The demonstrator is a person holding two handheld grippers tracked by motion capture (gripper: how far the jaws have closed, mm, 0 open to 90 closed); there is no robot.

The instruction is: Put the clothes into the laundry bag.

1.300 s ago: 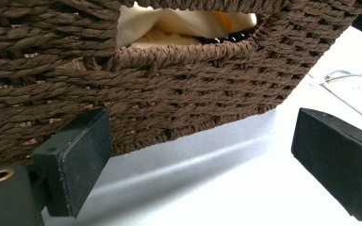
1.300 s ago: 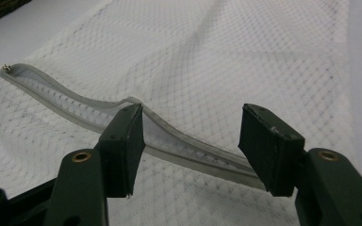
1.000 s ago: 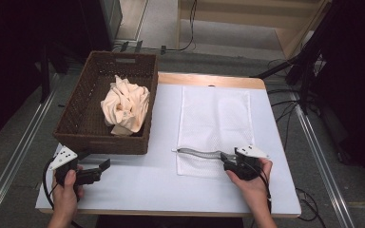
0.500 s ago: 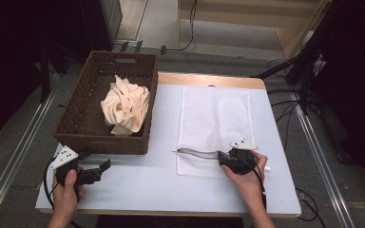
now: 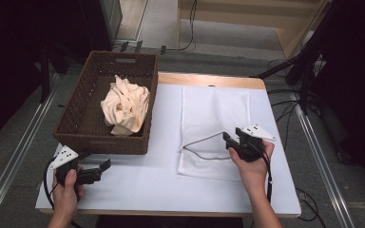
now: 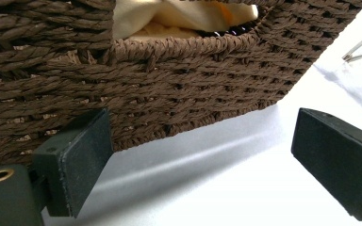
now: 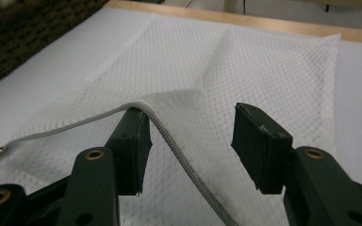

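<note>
On the white table (image 5: 161, 185), the closing right gripper (image 7: 188, 141), jaws apart, lifts the mesh bag's (image 7: 264, 70) zipper edge (image 7: 169, 136).

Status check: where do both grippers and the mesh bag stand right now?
Left gripper open, idle beside the wicker basket. Right gripper partly open, one finger under the zipper edge, lifting the mesh bag mouth. Cream cloth in basket. Nothing in the way.

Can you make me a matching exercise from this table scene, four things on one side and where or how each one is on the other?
1 cream cloth
2 mesh bag
3 left gripper
4 wicker basket

a near the table's front left corner, jaws open
b on the table's left side
c bunched up inside the basket
d lying on the table, zipper edge lifted

Pairs: 1-c, 2-d, 3-a, 4-b
</note>
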